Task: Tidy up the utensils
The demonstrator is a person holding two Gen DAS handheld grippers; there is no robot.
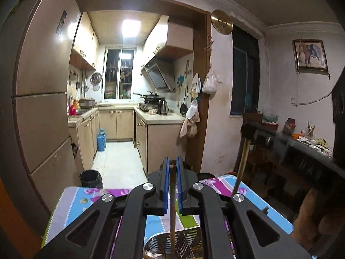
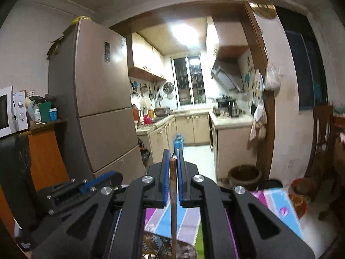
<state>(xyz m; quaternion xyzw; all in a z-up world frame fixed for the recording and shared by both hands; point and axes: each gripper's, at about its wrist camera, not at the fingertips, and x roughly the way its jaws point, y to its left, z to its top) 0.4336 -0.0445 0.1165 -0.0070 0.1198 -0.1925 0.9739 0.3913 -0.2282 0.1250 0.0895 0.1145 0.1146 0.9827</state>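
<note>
Here, my left gripper (image 1: 172, 161) is clamped on a thin wooden chopstick (image 1: 172, 211) that stands upright between its blue pads (image 1: 165, 185). The stick's lower end drops into a slotted metal utensil holder (image 1: 183, 246) right below me, at the near edge of the picture. The holder stands on a table with a flowered cloth (image 1: 86, 196) in purple, blue and green.

My right gripper (image 2: 172, 154) is likewise closed tight on a second upright wooden chopstick (image 2: 173, 215), its top just showing between the pads and its lower part reaching down toward the same holder (image 2: 168, 248), whose rim shows blurred beneath. From the right wrist I see my left gripper (image 2: 90, 185) low on the left, near the fridge (image 2: 101, 99). Far ahead the kitchen opens beyond both.
</note>
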